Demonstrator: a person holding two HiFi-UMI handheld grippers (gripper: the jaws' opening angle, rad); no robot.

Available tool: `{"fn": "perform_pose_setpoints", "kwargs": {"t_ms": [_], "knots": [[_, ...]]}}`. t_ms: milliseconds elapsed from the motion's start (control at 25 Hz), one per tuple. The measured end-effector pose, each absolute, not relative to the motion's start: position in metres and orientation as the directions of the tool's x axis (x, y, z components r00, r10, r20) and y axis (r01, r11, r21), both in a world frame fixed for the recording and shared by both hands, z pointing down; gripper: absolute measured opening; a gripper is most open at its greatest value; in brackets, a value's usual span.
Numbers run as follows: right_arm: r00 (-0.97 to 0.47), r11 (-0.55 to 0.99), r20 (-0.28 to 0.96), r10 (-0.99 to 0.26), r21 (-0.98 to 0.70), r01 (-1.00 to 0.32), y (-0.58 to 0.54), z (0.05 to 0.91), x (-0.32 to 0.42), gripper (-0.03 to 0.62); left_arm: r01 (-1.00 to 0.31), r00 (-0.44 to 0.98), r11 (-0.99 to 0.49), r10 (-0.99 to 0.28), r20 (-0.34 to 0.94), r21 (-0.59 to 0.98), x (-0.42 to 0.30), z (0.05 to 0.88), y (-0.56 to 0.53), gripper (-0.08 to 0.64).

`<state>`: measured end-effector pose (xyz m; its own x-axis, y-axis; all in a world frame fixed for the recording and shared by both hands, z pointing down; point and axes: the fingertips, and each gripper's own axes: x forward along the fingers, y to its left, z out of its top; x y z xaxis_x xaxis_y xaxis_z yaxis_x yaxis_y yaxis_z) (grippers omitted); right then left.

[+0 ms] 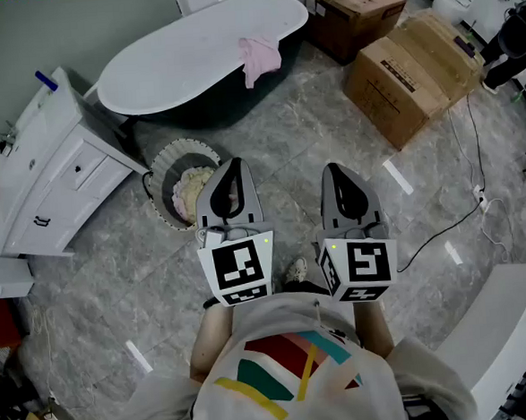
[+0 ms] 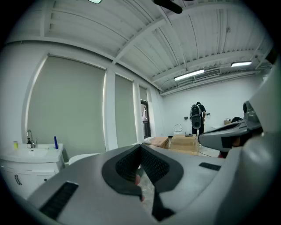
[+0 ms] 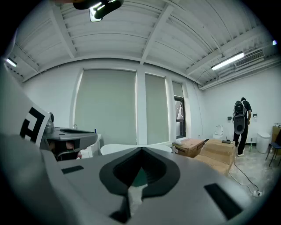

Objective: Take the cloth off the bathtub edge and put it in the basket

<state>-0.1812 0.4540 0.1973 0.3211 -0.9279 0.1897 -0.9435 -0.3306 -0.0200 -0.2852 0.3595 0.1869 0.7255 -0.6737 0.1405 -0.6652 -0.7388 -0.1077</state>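
Left tongs [image 1: 233, 164] and right tongs [image 1: 333, 169] sit closed and empty, apparently not yet reaching. The pink cloth [image 1: 260, 59] drapes the bathtub [image 1: 181, 62] edge, well apart.

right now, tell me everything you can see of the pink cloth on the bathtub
The pink cloth is a small, soft-looking piece of fabric, crumpled rather than folded. It is draped over the near rim of the white bathtub, toward the tub's right end in the head view. Part of it lies on the rim and the rest droops down the dark outer wall. Only the tub touches it.
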Motion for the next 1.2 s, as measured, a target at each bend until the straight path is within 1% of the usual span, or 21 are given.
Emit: {"fn": "perform_pose_setpoints", "kwargs": {"t_ms": [200,480,680,960,1200], "knots": [[0.325,-0.335,0.193,-0.926,-0.021,-0.942,0.456,0.204,-0.174,0.011,-0.667,0.725,-0.737,-0.676,0.133,-0.110,-0.281,0.188,0.358,0.017],[0.338,-0.347,0.189,-0.922,-0.013,-0.938,0.457,0.204,-0.157,0.011,-0.663,0.724,-0.740,-0.672,0.156,-0.115,-0.270,0.194,0.353,0.017],[0.306,-0.318,0.169,-0.937,-0.048,-0.947,0.460,0.204,-0.144,0.011,-0.675,0.715,-0.728,-0.686,0.138,-0.120,-0.258,0.192,0.353,0.017],[0.262,-0.267,0.181,-0.948,-0.005,-0.964,0.461,0.212,-0.146,0.011,-0.697,0.696,-0.706,-0.708,0.122,-0.124,-0.254,0.194,0.356,0.017],[0.271,-0.275,0.167,-0.948,-0.001,-0.962,0.471,0.210,-0.135,0.011,-0.718,0.681,-0.688,-0.725,0.102,-0.104,-0.247,0.191,0.357,0.017]]}}
